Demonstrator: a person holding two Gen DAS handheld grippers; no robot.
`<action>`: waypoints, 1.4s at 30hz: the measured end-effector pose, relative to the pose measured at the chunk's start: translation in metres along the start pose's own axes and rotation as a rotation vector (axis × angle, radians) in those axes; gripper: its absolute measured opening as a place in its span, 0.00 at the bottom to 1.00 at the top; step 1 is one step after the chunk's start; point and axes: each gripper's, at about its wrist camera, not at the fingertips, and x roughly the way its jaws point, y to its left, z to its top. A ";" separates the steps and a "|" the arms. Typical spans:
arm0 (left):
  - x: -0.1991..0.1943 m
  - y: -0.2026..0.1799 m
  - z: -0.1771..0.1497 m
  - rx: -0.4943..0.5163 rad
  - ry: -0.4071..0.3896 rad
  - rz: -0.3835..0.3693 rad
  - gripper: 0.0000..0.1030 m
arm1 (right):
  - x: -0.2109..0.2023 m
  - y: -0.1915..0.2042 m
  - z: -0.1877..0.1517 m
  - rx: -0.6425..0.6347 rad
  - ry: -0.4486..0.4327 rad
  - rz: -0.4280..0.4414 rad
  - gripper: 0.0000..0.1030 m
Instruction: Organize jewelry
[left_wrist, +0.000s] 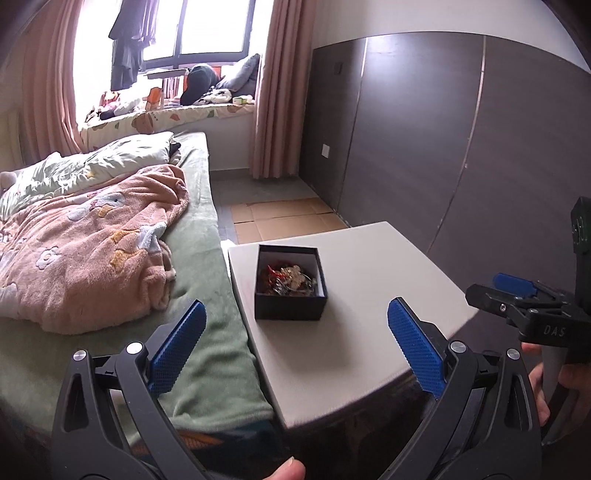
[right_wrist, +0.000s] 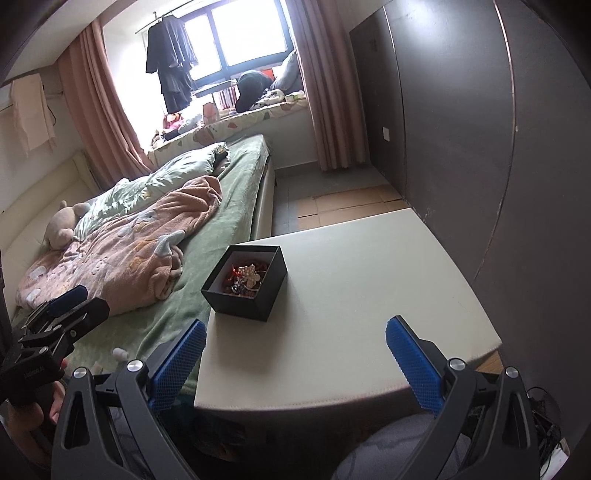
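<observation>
1. The bed (left_wrist: 110, 258) fills the 9 o'clock side of both views, with a pink blanket (left_wrist: 92, 240) bunched on its green sheet. It probably only marks where the person stands, at the gap between bed and furniture.

2. The pale surface (left_wrist: 369, 295) sits just beside the bed's edge, running from centre toward 3 o'clock in the left wrist view. Apart from one box it is bare, which leaves room to lay pieces out for sorting.

3. The left tongs (left_wrist: 295, 347) are spread wide and hold nothing. They hang short of the near edge of the surface and are aimed at the box, likely a ready pose before reaching in.

4. The right tongs (right_wrist: 295, 354) are equally wide apart and empty, hovering over the near rim of the surface. In the left wrist view they appear at 3 o'clock, gripped by the person's hand.

5. The black box (left_wrist: 290, 282) stands lidless on the surface at its 9 o'clock corner, near the bed side. It is upright, with a pale lining visible inside.

6. The jewelry (right_wrist: 245, 278) lies heaped inside the box in a tangle of red, gold and dark pieces, with one pale flower-shaped item on top. Individual pieces are too small to tell apart, and I judge that none has been sorted yet.
</observation>
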 end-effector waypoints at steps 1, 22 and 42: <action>-0.004 -0.001 -0.003 -0.002 -0.002 0.000 0.95 | -0.004 0.000 -0.002 0.000 -0.008 0.000 0.93; -0.031 -0.008 -0.016 -0.011 -0.044 0.022 0.95 | -0.043 0.006 -0.012 -0.001 -0.090 0.018 0.93; -0.038 -0.007 -0.012 -0.018 -0.063 0.062 0.95 | -0.047 -0.002 -0.012 0.031 -0.087 0.015 0.93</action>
